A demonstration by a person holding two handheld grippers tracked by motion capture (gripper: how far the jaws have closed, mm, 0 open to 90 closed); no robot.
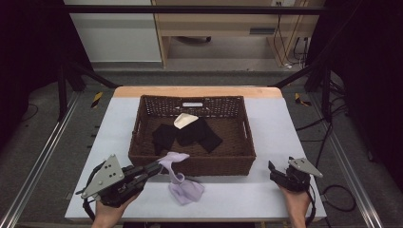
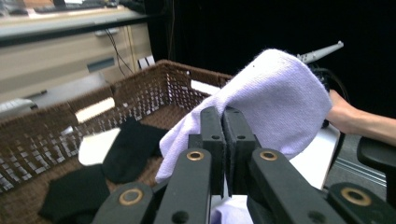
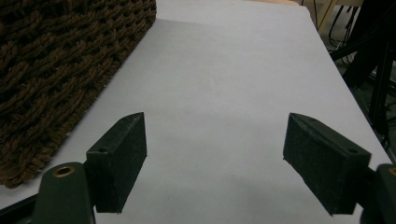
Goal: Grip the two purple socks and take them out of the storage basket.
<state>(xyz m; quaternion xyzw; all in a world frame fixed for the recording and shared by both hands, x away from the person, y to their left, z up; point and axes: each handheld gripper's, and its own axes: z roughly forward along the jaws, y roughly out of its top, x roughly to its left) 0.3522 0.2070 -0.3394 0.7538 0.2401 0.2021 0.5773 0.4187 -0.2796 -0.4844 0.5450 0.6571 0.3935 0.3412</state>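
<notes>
Pale lilac knitted sock (image 1: 179,176) pinched in the black-jawed left gripper (image 1: 159,166), dark brown woven wicker basket (image 1: 142,124) holding black socks (image 1: 190,134) and one cream sock (image 1: 184,120), on a plain white tabletop (image 1: 266,137) with a light wooden far edge, beside the black right gripper (image 1: 274,167).

A brown wicker basket (image 1: 192,161) stood at the middle of the white surface (image 1: 266,133). Inside it lay black socks (image 1: 190,134) and one cream sock (image 1: 184,120) near the far wall. The left claw (image 1: 159,166), at the basket's near left corner, was clamped on a lilac sock (image 1: 183,183); the sock's upper end rose against the basket's front wall and its lower end rested on the surface. The right claw (image 1: 275,171) sat near the basket's right corner, nothing in it.
</notes>
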